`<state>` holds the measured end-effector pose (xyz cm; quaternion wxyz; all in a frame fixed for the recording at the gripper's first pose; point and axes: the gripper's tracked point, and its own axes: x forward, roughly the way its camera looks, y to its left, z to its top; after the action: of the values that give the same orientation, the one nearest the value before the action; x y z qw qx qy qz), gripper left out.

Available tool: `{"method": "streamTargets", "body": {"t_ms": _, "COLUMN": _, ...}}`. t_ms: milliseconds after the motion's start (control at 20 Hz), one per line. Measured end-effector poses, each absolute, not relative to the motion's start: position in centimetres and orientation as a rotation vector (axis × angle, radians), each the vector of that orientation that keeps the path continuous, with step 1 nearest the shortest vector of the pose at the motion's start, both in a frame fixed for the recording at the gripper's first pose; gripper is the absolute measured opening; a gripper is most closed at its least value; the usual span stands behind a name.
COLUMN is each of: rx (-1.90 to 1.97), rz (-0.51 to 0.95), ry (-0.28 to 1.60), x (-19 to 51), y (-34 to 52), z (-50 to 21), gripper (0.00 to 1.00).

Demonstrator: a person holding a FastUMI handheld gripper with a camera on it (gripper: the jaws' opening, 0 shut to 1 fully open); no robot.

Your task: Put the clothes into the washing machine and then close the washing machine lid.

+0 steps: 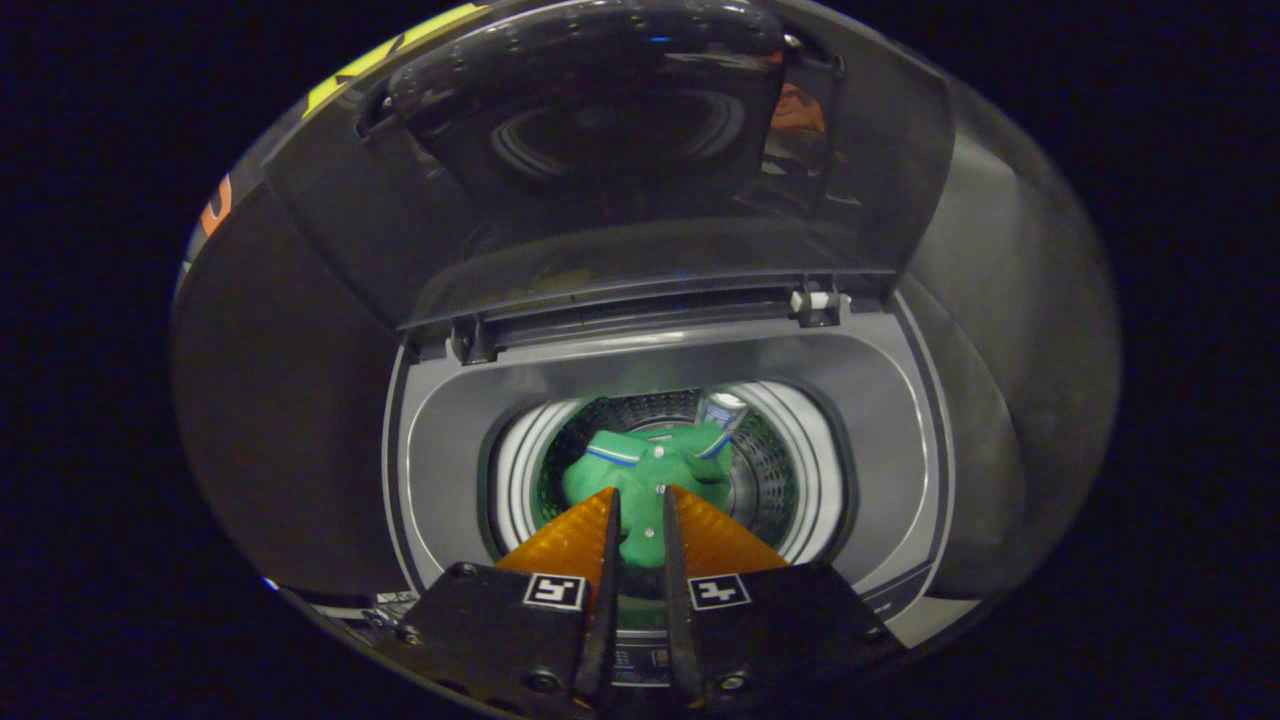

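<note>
One top-loading washing machine (660, 400) at centre frame, one raised lid (620, 170) in the upper half, one green polo shirt (645, 470) in the drum at lower centre, one gripper (640, 505) with two fingers narrowly parted at bottom centre

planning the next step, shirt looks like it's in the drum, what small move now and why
Probably draw the gripper up out of the opening: the green collared shirt lies in the perforated metal drum, the jaws stand slightly apart above it, and the dark see-through lid is upright, still to close.
</note>
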<state>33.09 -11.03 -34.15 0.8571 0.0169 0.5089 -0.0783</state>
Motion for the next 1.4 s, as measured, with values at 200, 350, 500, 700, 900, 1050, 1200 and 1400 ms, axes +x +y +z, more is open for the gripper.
{"method": "streamTargets", "body": {"t_ms": 200, "rx": -0.002, "rz": -0.151, "ry": 1.002, "x": 33.4, "y": -9.9, "z": -30.8, "gripper": 0.5}}
{"method": "streamTargets", "body": {"t_ms": 350, "rx": -0.036, "rz": -0.136, "ry": 0.89, "x": 34.7, "y": -8.8, "z": -26.4, "gripper": 0.62}}
{"method": "streamTargets", "body": {"t_ms": 500, "rx": -0.042, "rz": -0.094, "ry": 0.74, "x": 37.1, "y": -6.9, "z": -20.6, "gripper": 0.64}}
{"method": "streamTargets", "body": {"t_ms": 700, "rx": -0.043, "rz": -0.037, "ry": 0.541, "x": 40.8, "y": -4.8, "z": -13.0, "gripper": 0.81}}
{"method": "streamTargets", "body": {"t_ms": 900, "rx": -0.113, "rz": -0.034, "ry": 0.455, "x": 45.2, "y": -5.0, "z": -9.8, "gripper": 0.98}}
{"method": "streamTargets", "body": {"t_ms": 1050, "rx": -0.099, "rz": -0.027, "ry": 0.432, "x": 48.2, "y": -5.1, "z": -9.4, "gripper": 1.0}}
{"method": "streamTargets", "body": {"t_ms": 1200, "rx": -0.116, "rz": -0.054, "ry": 0.462, "x": 50.3, "y": -6.1, "z": -10.6, "gripper": 1.0}}
{"method": "streamTargets", "body": {"t_ms": 1400, "rx": -0.054, "rz": -0.048, "ry": 0.507, "x": 51.2, "y": -6.9, "z": -13.0, "gripper": 1.0}}
